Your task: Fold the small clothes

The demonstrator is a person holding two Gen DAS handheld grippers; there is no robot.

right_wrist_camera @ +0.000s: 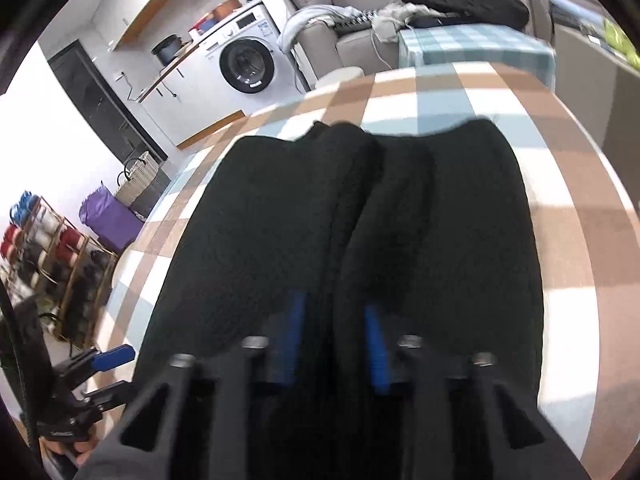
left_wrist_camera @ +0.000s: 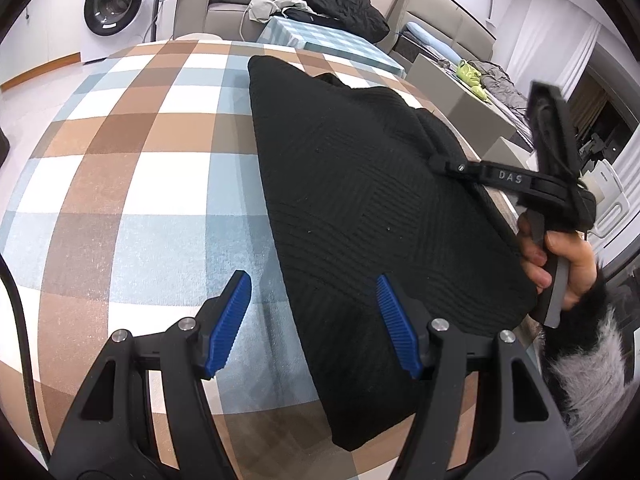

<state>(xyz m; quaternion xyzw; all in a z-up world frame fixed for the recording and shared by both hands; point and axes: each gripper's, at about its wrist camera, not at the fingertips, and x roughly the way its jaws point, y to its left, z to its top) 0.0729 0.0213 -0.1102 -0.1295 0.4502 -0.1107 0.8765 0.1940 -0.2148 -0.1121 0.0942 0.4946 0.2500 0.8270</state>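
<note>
A black knit garment (left_wrist_camera: 360,200) lies folded lengthwise on the checked tablecloth (left_wrist_camera: 140,140). My left gripper (left_wrist_camera: 316,320) is open and empty, hovering over the garment's near left edge. My right gripper (left_wrist_camera: 438,164) reaches in from the right, its fingers pinching a raised fold of the garment. In the right wrist view the garment (right_wrist_camera: 440,220) fills the middle, and a ridge of black cloth runs between the blue pads (right_wrist_camera: 294,340) of my right gripper (right_wrist_camera: 334,340). My left gripper (right_wrist_camera: 104,364) shows open at the lower left.
The tablecloth (right_wrist_camera: 580,240) has brown, blue and white checks. Beyond the table are a washing machine (left_wrist_camera: 112,8), a sofa with piled clothes (left_wrist_camera: 336,0), a second small table with a blue check cloth (left_wrist_camera: 328,40), and a yarn rack (right_wrist_camera: 44,248).
</note>
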